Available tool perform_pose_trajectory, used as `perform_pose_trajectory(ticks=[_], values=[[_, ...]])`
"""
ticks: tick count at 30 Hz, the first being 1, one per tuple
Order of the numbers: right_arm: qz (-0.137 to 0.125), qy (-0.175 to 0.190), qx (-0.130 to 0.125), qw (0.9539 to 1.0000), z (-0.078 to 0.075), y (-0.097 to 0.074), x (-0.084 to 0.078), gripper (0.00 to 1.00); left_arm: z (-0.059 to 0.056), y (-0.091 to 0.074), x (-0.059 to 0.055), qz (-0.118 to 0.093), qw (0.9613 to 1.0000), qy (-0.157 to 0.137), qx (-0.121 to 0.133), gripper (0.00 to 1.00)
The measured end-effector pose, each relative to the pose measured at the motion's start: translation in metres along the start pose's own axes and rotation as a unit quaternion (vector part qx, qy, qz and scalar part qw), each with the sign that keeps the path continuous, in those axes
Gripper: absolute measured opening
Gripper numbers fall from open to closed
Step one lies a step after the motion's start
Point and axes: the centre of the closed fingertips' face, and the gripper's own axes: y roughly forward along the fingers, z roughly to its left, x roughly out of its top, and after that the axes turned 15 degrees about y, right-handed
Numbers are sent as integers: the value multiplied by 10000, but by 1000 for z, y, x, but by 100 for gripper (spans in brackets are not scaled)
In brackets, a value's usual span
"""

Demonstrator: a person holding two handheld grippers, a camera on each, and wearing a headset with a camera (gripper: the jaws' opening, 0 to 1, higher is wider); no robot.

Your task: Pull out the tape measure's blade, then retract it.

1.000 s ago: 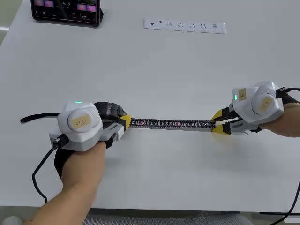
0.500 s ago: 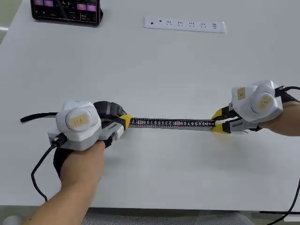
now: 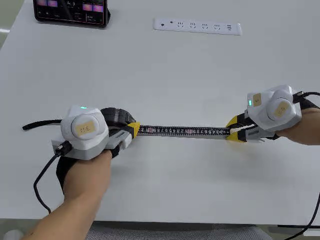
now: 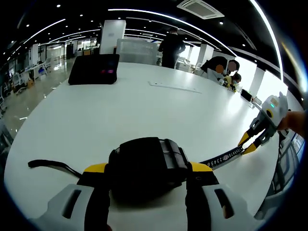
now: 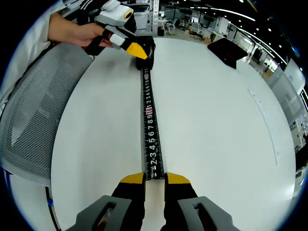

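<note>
A black tape measure case rests on the white table, held between the yellow-tipped jaws of my left gripper. Its dark blade with white numbers lies flat and stretches right to my right gripper, which is shut on the blade's end. A black wrist strap trails left from the case. In the right gripper view the left gripper and the case sit at the far end of the blade.
A white power strip lies at the back of the table, and a dark tablet stands at the back left. A grey mesh chair is beside the table's near edge. People stand beyond the table's far end.
</note>
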Motion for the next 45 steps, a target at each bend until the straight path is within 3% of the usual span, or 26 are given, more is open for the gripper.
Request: perform_pose_trajectory(ticks=[14, 19, 45], values=[[4, -27, -3, 10000, 0, 0, 1, 11, 0, 0, -1, 108, 9999, -38, -58, 58], [-138, -92, 33, 9999, 6, -2, 17, 11, 1, 0, -1, 89, 9999, -89, -86, 58], [-239, -192, 132, 9994, 7, 12, 43, 10, 3, -1, -2, 43, 9993, -301, -201, 58]])
